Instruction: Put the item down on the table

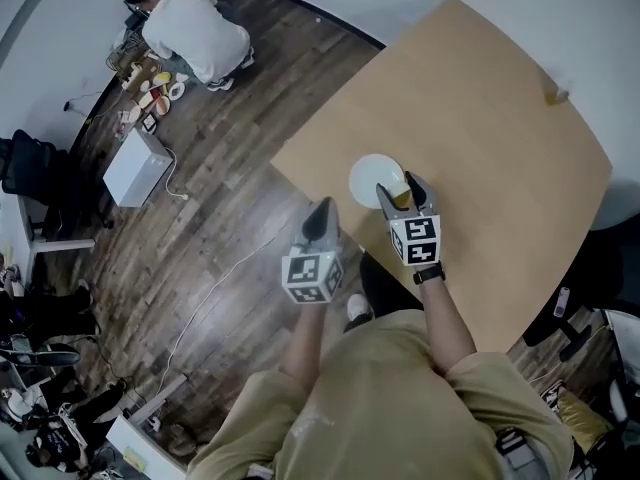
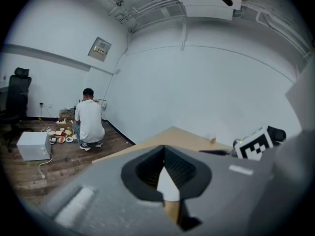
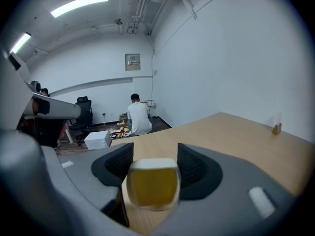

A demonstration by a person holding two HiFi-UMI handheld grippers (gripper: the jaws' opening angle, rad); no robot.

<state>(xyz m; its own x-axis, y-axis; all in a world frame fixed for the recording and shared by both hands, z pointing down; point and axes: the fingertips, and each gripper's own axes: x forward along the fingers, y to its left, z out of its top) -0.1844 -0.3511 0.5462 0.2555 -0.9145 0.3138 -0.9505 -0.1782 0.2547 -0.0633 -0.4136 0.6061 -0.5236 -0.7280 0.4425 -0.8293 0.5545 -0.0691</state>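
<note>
My right gripper [image 1: 402, 194] is shut on a small yellow item [image 1: 401, 199] with a pale rim. It hovers over the near edge of a white plate [image 1: 368, 175] on the wooden table [image 1: 490, 138]. In the right gripper view the yellow item [image 3: 150, 183] fills the space between the dark pads [image 3: 195, 167], above the table [image 3: 231, 134]. My left gripper [image 1: 321, 211] is shut with nothing in it. It hangs over the floor just off the table's left corner. In the left gripper view its tips [image 2: 164, 154] meet, and the table [image 2: 172, 134] lies beyond them.
A small amber object [image 1: 560, 95] stands near the table's far edge. A person in a white shirt [image 1: 195, 33] crouches on the wooden floor by several small dishes. A white box [image 1: 135, 166], a cable and a black office chair [image 1: 25, 163] are on the floor at left.
</note>
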